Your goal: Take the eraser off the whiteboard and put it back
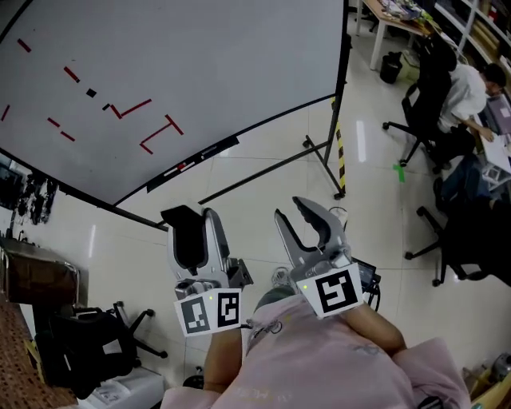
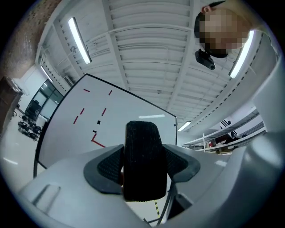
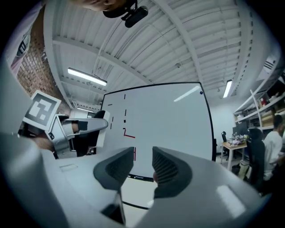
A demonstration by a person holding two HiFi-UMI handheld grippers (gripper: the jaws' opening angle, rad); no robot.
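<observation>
the left gripper (image 1: pixel 196 229) has its jaws clamped on the eraser (image 2: pixel 142 153), a black, rough-textured block that stands on end between the two ribbed pads and sticks up past them. both pads press its sides in the left gripper view. the eraser is off the whiteboard (image 1: pixel 200 64), held in the air in front of it and clearly apart from its surface.

the right gripper (image 3: pixel 143 164) holds nothing. its jaws stand apart with a moderate gap, and through that gap only the whiteboard and the floor show. in the right gripper view the left gripper appears off to the left with the dark eraser in its grip.

each gripper carries a marker cube (image 1: pixel 209 311) at its back, and a pink sleeve (image 1: pixel 335 359) fills the bottom of the head view behind them. the two grippers sit side by side, both aimed toward the board.

the whiteboard is large and black-framed and leans across the upper left of the head view. short red strokes (image 1: pixel 132 108) are scattered over its left part, with a small black mark (image 1: pixel 91 93) among them. a dark tray (image 1: pixel 192 164) runs along its lower edge. a stand leg (image 1: pixel 339 160) with yellow and black stripes comes down at its right side onto the pale tiled floor (image 1: pixel 263 180).

farther right a person (image 1: pixel 467 92) sits on an office chair (image 1: pixel 419 120) at a desk (image 1: pixel 395 20), with a black bin (image 1: pixel 390 67) nearby. long ceiling lights (image 2: pixel 79 40) run overhead.
</observation>
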